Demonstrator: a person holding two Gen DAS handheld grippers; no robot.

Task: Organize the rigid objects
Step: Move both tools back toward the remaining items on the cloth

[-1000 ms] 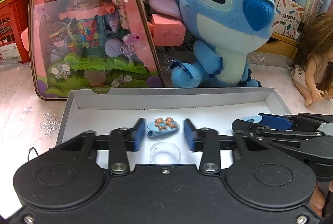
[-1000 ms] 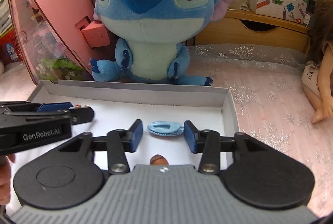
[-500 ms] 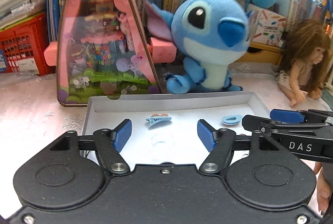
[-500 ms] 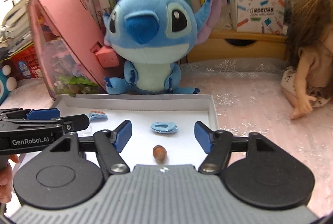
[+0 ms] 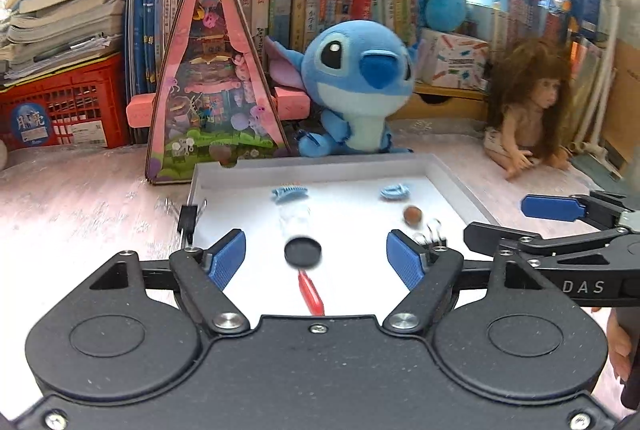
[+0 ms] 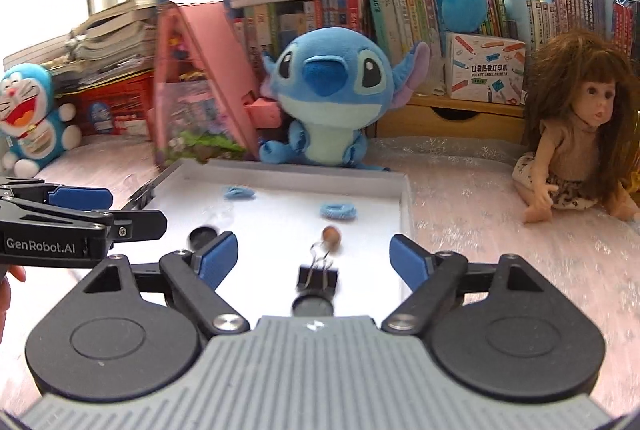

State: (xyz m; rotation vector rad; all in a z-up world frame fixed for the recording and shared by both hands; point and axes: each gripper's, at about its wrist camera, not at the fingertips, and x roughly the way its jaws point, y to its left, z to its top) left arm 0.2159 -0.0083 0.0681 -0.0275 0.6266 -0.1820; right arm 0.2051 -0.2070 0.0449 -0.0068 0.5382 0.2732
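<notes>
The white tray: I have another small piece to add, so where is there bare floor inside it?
In the white tray, bare floor lies between the two blue clips and right of the nut. The near middle is crowded by the binder clip and black cap.

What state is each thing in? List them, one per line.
Left gripper: fingers opening, nothing between them.
Right gripper: fingers opening, nothing held.
Tray: lidless, holding small items.
Binder clip: in the tray, handles up.
Two blue clips: lying flat near the tray's far wall, apart.
Nut: loose on the tray floor.
Black cap: flat in the tray.
</notes>
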